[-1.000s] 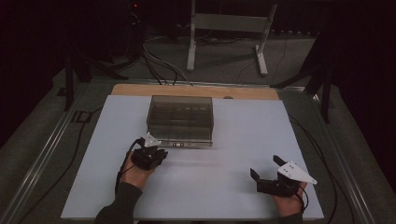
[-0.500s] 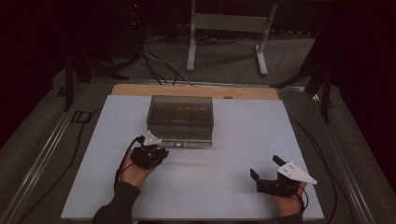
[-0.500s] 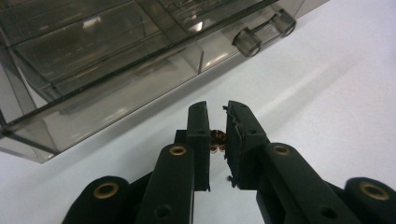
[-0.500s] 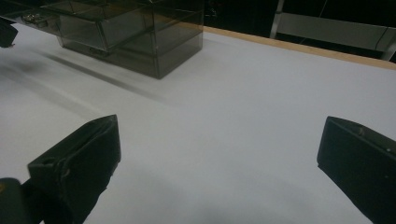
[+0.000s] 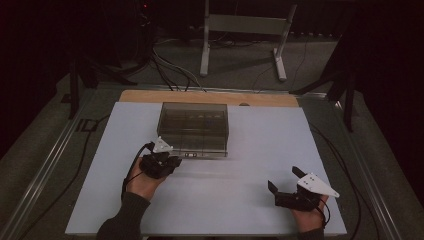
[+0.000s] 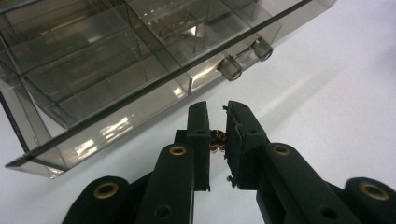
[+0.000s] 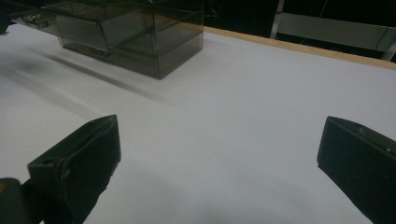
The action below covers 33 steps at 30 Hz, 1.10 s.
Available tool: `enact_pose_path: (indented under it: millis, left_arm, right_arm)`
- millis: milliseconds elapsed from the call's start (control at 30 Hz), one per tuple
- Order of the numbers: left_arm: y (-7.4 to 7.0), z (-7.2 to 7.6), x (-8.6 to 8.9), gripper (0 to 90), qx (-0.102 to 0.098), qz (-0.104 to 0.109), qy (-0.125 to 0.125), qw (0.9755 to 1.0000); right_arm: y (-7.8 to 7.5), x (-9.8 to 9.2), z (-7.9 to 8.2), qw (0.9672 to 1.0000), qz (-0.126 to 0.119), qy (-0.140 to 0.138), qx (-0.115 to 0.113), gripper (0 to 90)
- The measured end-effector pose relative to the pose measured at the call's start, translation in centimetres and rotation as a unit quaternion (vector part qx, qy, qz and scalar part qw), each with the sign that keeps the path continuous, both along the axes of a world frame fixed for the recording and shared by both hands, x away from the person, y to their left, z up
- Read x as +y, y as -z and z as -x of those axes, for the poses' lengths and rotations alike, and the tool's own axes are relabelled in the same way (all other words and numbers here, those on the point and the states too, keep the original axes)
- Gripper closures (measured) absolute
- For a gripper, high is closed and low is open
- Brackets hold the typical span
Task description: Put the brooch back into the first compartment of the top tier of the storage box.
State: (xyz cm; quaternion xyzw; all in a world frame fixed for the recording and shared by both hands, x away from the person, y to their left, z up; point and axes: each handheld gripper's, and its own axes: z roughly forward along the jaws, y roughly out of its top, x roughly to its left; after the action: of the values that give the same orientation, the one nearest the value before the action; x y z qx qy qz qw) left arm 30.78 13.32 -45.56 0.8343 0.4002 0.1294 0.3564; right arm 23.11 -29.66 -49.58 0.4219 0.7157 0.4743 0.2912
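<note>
Smoked clear drawer box (image 5: pixel 193 129) sits mid-worktop toward the far side, long axis running left-right in the high view, front face with its small knobs (image 6: pixel 230 69) turned to the person. Left gripper (image 5: pixel 161 161) is at the box's front left corner, just beside it; in the left gripper view its fingers (image 6: pixel 198 135) stand nearly together with a narrow slit between them, nothing of the box in the slit, only the gripper's own brass part behind. Box front lies just ahead and left of the fingertips there, knobs ahead and to the right, near but apart. A lower drawer looks pulled out slightly, can't say how far. Right gripper (image 5: pixel 286 184) rests well apart at the near right of the white worktop (image 5: pixel 260 150), fingers (image 7: pixel 81 158) wide apart and empty, box far off to its upper left. Left hand is clearly the nearer one, so any drawer pull or push likely falls to it, moving along the near-far line. Open room all round: bare worktop in front of the box and to both sides; wooden strip (image 5: pixel 150 96) and worktop's far edge behind the box limit any push back.
</note>
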Motion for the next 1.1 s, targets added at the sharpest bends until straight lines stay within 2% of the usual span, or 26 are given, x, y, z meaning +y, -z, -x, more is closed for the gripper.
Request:
enact_pose_path:
  millis: [1100]
  left_arm:
    - [-2.7,-0.5,0.5,81.0,-0.020,0.016,-0.002,0.9997]
  right_arm:
    - [0.0,0.0,0.0,1.0000,0.001,0.001,0.000,0.2]
